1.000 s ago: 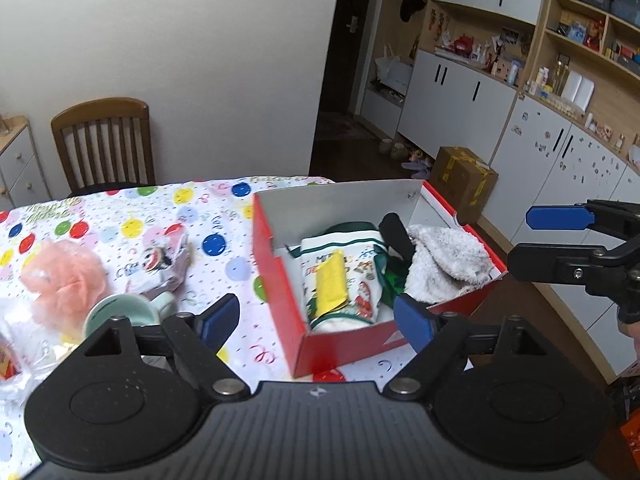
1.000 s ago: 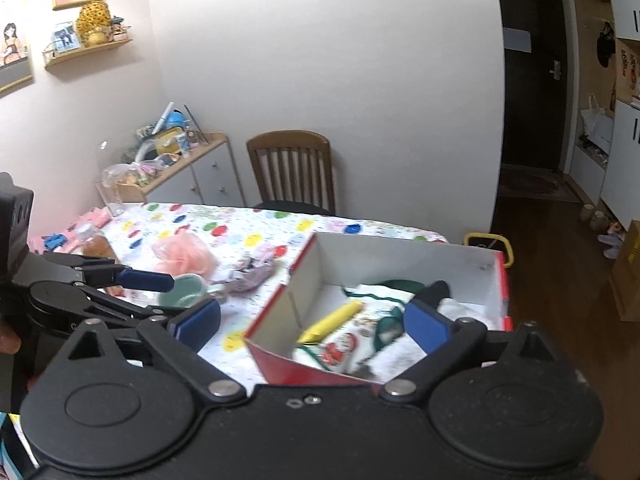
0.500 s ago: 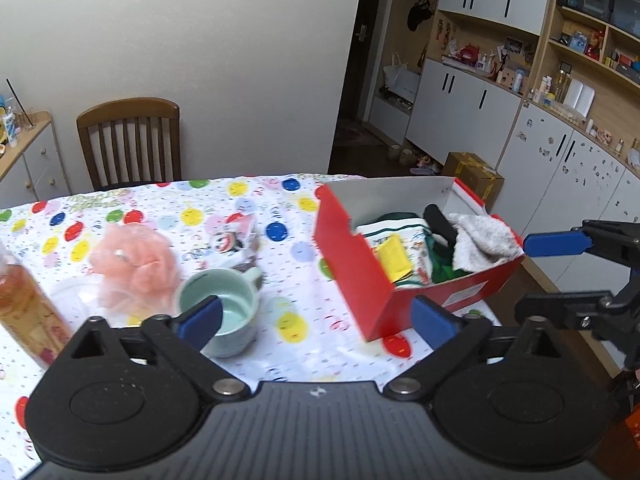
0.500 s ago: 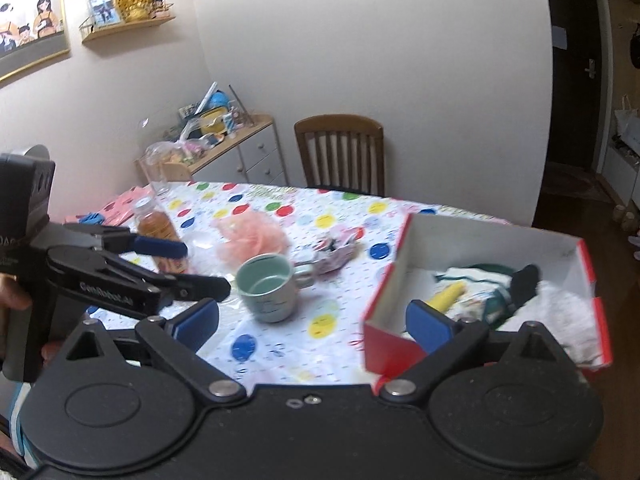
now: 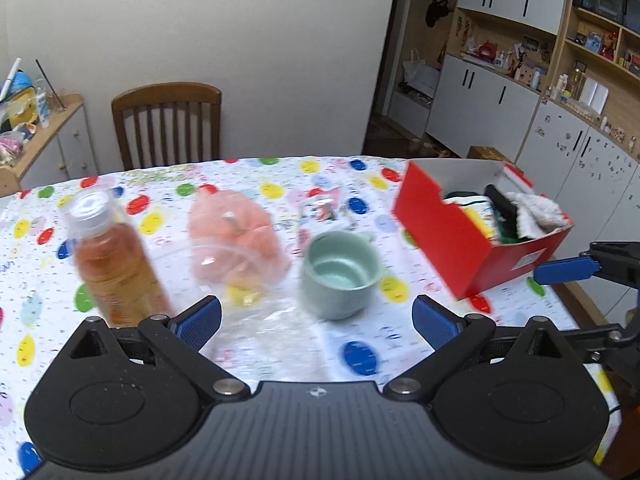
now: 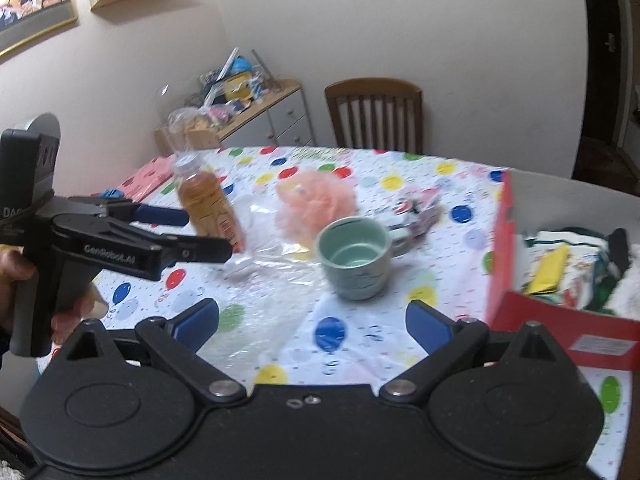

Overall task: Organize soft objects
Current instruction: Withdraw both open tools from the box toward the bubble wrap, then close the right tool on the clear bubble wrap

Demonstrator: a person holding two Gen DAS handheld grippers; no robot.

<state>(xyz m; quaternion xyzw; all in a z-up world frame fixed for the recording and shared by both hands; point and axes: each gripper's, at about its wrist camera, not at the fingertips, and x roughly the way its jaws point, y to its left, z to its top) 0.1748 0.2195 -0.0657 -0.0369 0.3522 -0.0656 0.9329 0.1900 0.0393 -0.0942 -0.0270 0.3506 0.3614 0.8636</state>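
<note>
A pink mesh bath pouf (image 5: 236,234) (image 6: 316,204) lies mid-table behind clear crumpled plastic (image 5: 256,312). A small printed soft item (image 5: 326,212) (image 6: 416,210) lies behind the green mug (image 5: 340,274) (image 6: 354,258). The red box (image 5: 452,236) (image 6: 560,320) at the right holds printed cloths, a yellow item and a white towel (image 5: 536,212). My left gripper (image 5: 316,318) (image 6: 204,236) is open and empty above the near table. My right gripper (image 6: 312,322) is open and empty, in front of the mug.
An amber bottle (image 5: 116,264) (image 6: 208,204) stands at the left of the polka-dot tablecloth (image 5: 360,356). A wooden chair (image 5: 168,124) stands behind the table. A side cabinet (image 6: 248,120) with clutter is at the far left.
Both grippers have swung left, away from the box, towards the middle of the table. The bottle, pouf and mug have come into the centre of view. Both stay open.
</note>
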